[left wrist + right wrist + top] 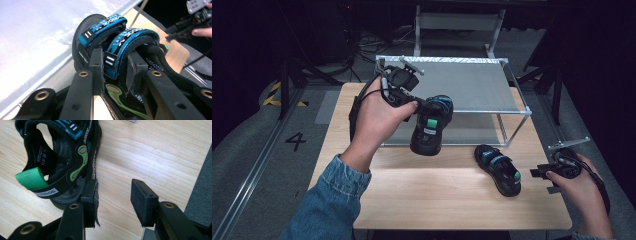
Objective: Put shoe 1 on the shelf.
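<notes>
Left claw (424, 107) clamped on a blue strap of the lifted sandal (430, 125), held clear of the tabletop (437, 190) just in front of the metal-framed rack (472, 82) with its grey fabric shelf. In the left gripper view, jaws pinching the nearer of two blue straps (125, 47), toe end pointing away toward the pale shelf fabric (32, 35). From above, long axis of this sandal running roughly near to far, heel end hanging low, toe up close to the rack's front bar. Likely destination the shelf, straight ahead of the left hand (379, 117) and close by; front bar and corner post of the rack the only things near the path. Second sandal (498, 169) flat on the tabletop, right of centre, long axis slanting from far-left to near-right, green heel loop (31, 178) toward the right hand (582, 187). Right claw (537, 172) open and gripping nothing, just beside that heel end; in the right gripper view, left pad (92, 202) next to the sole edge, possibly touching it, right pad over bare wood. Right hand plainly the nearer one for this sandal, with nothing between claw and shoe.
</notes>
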